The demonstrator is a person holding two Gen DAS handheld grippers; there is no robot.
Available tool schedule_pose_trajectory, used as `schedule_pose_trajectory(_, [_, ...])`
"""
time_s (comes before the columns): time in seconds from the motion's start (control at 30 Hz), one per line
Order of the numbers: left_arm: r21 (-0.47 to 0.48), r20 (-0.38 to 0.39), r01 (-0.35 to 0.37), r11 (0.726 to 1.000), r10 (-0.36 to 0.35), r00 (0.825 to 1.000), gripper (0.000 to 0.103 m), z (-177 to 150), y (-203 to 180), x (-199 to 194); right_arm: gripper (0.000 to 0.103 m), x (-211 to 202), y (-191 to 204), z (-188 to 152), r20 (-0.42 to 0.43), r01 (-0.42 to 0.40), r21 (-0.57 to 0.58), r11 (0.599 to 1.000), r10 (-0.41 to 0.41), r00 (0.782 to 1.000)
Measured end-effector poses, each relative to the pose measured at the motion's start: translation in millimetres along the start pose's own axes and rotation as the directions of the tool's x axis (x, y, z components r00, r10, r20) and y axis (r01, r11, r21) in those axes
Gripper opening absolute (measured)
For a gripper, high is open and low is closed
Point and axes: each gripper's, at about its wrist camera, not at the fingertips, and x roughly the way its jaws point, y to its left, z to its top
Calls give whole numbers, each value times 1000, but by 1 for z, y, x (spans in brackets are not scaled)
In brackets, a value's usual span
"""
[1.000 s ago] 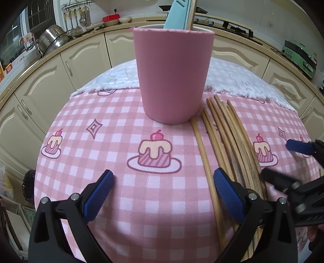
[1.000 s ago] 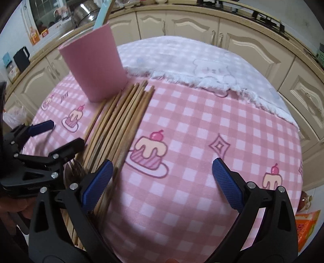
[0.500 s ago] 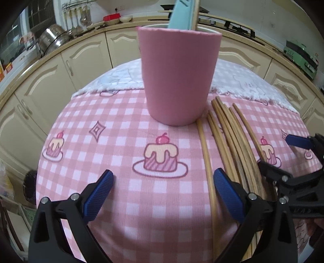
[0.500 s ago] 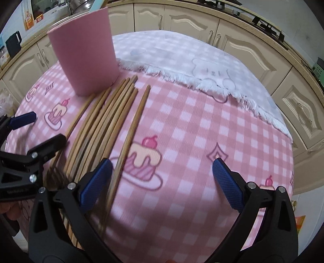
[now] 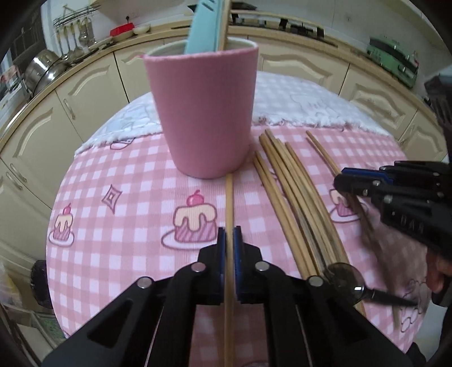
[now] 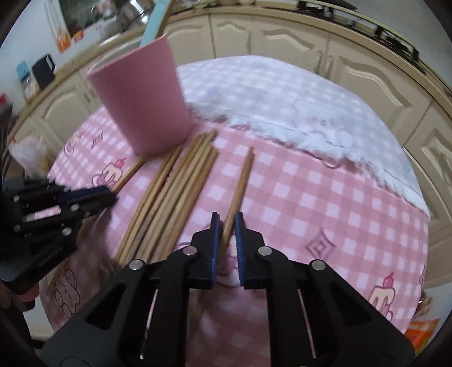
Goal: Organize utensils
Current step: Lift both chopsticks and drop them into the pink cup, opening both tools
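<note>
A pink cup (image 5: 202,113) stands on the pink checked cloth and holds a blue spatula (image 5: 204,26) and a wooden stick. My left gripper (image 5: 229,240) is shut on one wooden chopstick (image 5: 228,203) whose far tip touches the cup's base. A bundle of several chopsticks (image 5: 293,192) lies to its right. My right gripper (image 6: 227,228) is shut on a separate chopstick (image 6: 241,180) lying right of the bundle (image 6: 175,197). The cup also shows in the right wrist view (image 6: 139,98). Each gripper shows in the other's view, the right (image 5: 356,180) and the left (image 6: 93,194).
A dark-handled utensil with a round end (image 5: 344,281) lies by the bundle's near end. A white fringed cloth (image 6: 282,107) covers the table's far part. Cream kitchen cabinets (image 5: 70,93) surround the round table. Pots and hanging ladles (image 5: 45,70) are at the far left.
Both grippers were open; now each has shut on a single chopstick. The left one shifted right onto the leftmost stick, and the right one moved onto the stick separated at the right.
</note>
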Motion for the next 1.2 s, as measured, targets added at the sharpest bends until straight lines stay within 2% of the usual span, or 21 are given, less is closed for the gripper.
schedule_pose_trajectory(0.17, [-72,105,24,997,-16,994,5,-5,11,-27,7,-31,-13,-3,140,-63,44,997,56,989])
schedule_pose_trajectory(0.3, [-114,208,48,992,-24,978,5,-1,18,-50,7,-58,-18,1,267,-92,43,995,77,961])
schedule_pose_trajectory(0.37, [-122,264,57,991,-23,964,5,3,18,-63,7,-72,-18,1,330,-103,27,994,88,940])
schedule_pose_trajectory(0.57, [-136,434,86,987,-19,900,5,16,16,-98,7,-100,-13,4,457,-123,7,992,107,883])
schedule_pose_trajectory(0.6, [-144,468,93,985,-15,884,5,19,16,-105,7,-104,-13,6,476,-131,5,991,113,872])
schedule_pose_trajectory(0.7, [-161,527,119,980,-17,850,5,22,19,-120,7,-113,-11,9,503,-142,-9,990,127,855])
schedule_pose_trajectory(0.73, [-164,542,127,978,-18,840,5,25,20,-124,7,-113,-9,13,501,-137,-17,990,127,856])
schedule_pose_trajectory(0.77, [-165,553,129,978,-16,833,5,28,20,-126,7,-109,-8,17,480,-126,-19,992,120,869])
schedule_pose_trajectory(0.9, [-167,545,125,978,-14,839,5,34,20,-124,8,-74,-3,23,275,-86,-22,996,89,957])
schedule_pose_trajectory(0.93, [-165,541,125,978,-16,841,5,34,19,-124,13,-60,-3,22,203,-68,-11,998,68,977])
schedule_pose_trajectory(0.97, [-162,537,122,979,-16,844,5,33,18,-123,22,-50,-5,21,161,-49,-3,999,49,986])
schedule_pose_trajectory(1.0, [-162,532,122,979,-18,846,5,32,17,-122,25,-40,-5,19,135,-37,2,999,37,990])
schedule_pose_trajectory(1.1, [-170,511,122,978,-19,860,5,27,18,-114,26,-14,-3,15,45,-53,5,999,53,998])
schedule_pose_trajectory(1.2, [-179,498,119,977,-15,867,5,23,20,-110,25,5,1,17,-8,4,-23,1000,-4,1000])
